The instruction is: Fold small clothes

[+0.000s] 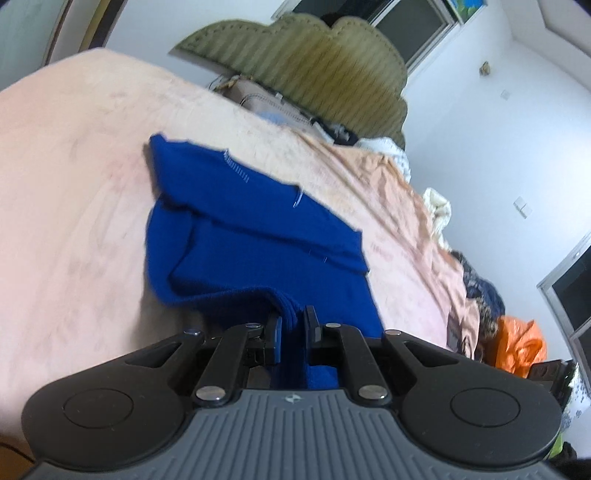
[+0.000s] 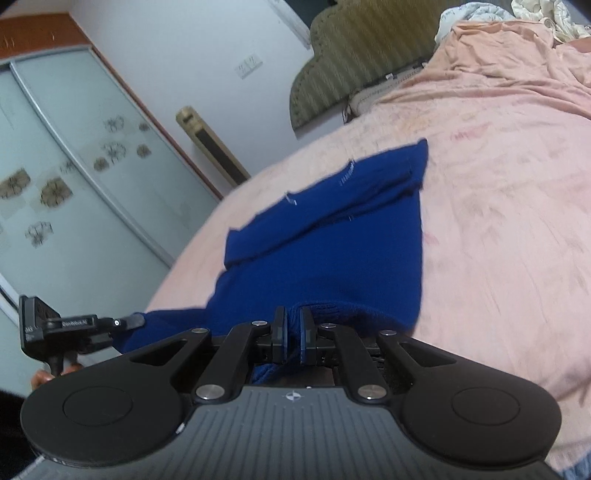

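The left tongs [image 1: 293, 325] are clamped on a bunched edge of the deep blue knitted garment [image 1: 258, 243], the ribbed cloth pinched between the two black pads and running back into the body of the tool. The right tongs [image 2: 292, 328] are likewise closed on a fold of the same blue garment [image 2: 332, 236], with the knit squeezed between their pads. In the right wrist view the left tongs [image 2: 136, 320] show at the lower left, gripping another corner of the garment's near edge, so that this edge is lifted between the two tools.

Beyond the tongs the garment stretches away over the bed and its far part lies flat on the pale peach-pink bedsheet [image 1: 74, 177], with one layer folded over across its upper part and short white stitch marks along the far hem. The sheet [image 2: 498, 221] is wrinkled towards the head of the bed.

At the head stands an olive green padded headboard with a scalloped top [image 1: 314, 62], also seen from the right wrist [image 2: 362, 55]. A heap of pale crumpled bedding [image 2: 535, 18] lies at the bed's far corner. Beside the bed sits an orange plastic bag [image 1: 521, 347]; what it holds cannot be seen. A frosted sliding wardrobe door with flower patterns [image 2: 74, 166] fills the left of the right wrist view.
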A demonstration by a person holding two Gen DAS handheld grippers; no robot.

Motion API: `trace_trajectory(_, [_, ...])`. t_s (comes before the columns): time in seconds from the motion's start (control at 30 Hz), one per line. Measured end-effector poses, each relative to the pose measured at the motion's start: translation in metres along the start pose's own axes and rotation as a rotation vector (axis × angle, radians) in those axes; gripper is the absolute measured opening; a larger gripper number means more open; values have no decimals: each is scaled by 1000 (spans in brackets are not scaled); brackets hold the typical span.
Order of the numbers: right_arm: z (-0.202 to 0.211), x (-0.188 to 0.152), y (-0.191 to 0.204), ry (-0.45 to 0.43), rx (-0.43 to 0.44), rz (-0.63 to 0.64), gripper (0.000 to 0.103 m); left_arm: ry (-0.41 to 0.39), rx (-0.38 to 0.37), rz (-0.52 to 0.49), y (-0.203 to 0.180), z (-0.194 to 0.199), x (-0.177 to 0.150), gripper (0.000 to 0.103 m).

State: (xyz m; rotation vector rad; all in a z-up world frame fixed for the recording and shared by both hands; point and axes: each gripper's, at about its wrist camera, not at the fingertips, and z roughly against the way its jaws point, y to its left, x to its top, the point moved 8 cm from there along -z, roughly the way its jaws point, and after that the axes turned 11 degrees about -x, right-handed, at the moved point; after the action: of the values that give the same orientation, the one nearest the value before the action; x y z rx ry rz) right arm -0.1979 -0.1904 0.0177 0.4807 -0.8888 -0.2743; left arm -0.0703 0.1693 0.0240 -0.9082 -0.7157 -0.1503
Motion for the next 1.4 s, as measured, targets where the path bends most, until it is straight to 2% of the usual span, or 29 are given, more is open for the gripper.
trace_trajectory(0.33, [-38,74,-10,-176,-10,-73,9,-131,26,-55,-11,-23,69,11])
trace_trajectory(0.5, [-61,117,-18,-250,-36,-79,9,-183,82,-68,-3,-42,105,10])
trace_trajectory(0.67, [-98,154,-27,-273,-82,-77,8,-214,136,-83,18,-75,146,10])
trace_trajectory(0.73, [-115,166,-33,-272,-93,-86,8,-221,195,-87,33,-91,157,10])
trace_trajectory(0.8, [-136,177,-38,-266,-97,-98,6,-190,219,-100,45,-108,160,10])
trace_trajectory(0.87, [-156,183,-45,-254,-121,-102,6,-132,194,-89,54,-121,157,10])
trace_trajectory(0.93, [-172,182,-53,-228,-140,-108,6,-42,169,-112,60,-133,148,10])
trace_trajectory(1.03, [-189,170,-62,-177,-165,-100,6,98,156,-155,67,-148,130,19])
trace_trajectory(1.07, [-193,165,-66,-166,-184,-89,6,129,138,-136,69,-152,124,27])
trace_trajectory(1.1, [-195,162,-70,-159,-199,-86,6,150,110,-117,70,-155,117,43])
trace_trajectory(1.13, [-198,159,-74,-150,-205,-93,7,173,73,-87,69,-160,111,54])
trace_trajectory(1.17, [-200,156,-78,-143,-205,-103,6,180,41,-44,70,-164,105,71])
trace_trajectory(1.2, [-201,155,-81,-140,-211,-109,7,174,20,-17,70,-166,102,77])
trace_trajectory(1.27, [-203,153,-86,-137,-220,-112,7,186,-18,32,71,-176,94,77])
trace_trajectory(1.4, [-206,153,-93,-135,-236,-114,7,232,-50,193,80,-200,74,77])
